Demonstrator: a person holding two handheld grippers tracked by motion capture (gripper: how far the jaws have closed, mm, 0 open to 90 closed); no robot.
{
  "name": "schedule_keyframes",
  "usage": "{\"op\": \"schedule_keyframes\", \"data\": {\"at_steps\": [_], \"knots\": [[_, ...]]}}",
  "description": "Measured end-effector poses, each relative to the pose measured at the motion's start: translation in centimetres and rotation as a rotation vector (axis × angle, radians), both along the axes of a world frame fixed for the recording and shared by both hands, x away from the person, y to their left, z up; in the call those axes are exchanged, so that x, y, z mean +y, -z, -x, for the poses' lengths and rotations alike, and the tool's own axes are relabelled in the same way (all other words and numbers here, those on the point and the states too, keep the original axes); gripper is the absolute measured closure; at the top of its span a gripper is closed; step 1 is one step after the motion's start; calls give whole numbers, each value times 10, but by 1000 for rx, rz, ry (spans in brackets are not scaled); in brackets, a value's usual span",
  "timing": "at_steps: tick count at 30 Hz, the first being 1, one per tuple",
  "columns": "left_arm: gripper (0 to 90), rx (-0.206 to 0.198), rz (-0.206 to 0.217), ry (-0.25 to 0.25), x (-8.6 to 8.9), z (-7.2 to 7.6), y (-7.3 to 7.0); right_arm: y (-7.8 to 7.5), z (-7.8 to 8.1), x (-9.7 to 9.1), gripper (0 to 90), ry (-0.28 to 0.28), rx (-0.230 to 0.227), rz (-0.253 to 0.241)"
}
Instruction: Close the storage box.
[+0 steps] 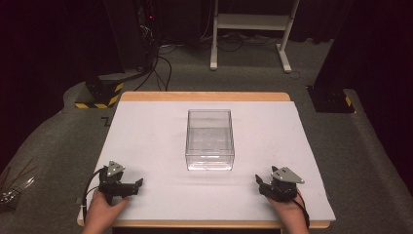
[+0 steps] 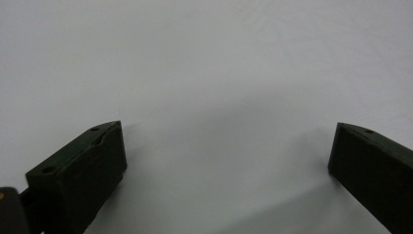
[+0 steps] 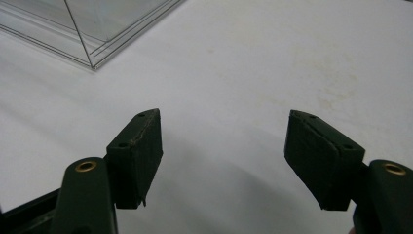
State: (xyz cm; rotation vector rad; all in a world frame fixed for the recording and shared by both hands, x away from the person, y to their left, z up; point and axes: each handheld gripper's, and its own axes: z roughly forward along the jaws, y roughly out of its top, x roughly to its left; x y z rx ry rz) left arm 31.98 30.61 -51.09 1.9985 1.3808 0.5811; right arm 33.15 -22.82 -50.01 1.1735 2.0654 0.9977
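Right now each hand-held gripper rests low at the near edge of the surface (image 1: 146, 126), jaws spread apart and holding nothing: the left hand-held gripper (image 1: 138, 185) at the near left, the right hand-held gripper (image 1: 258, 181) at the near right. Between them and farther in stands the clear box (image 1: 210, 139), long axis running away from the person, about equally near to both, with bare sheet all round.

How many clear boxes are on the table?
1. The clear box stands mid-table, between and beyond the two grippers; its corner shows in the right gripper view.
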Motion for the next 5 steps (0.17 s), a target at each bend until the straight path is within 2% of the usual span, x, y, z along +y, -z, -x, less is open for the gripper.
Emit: {"op": "schedule_keyframes", "data": {"at_steps": [5], "knots": [[6, 0, 0, 0, 0, 0, 0, 0, -2, 0, 298, -1, 26, -7]]}}
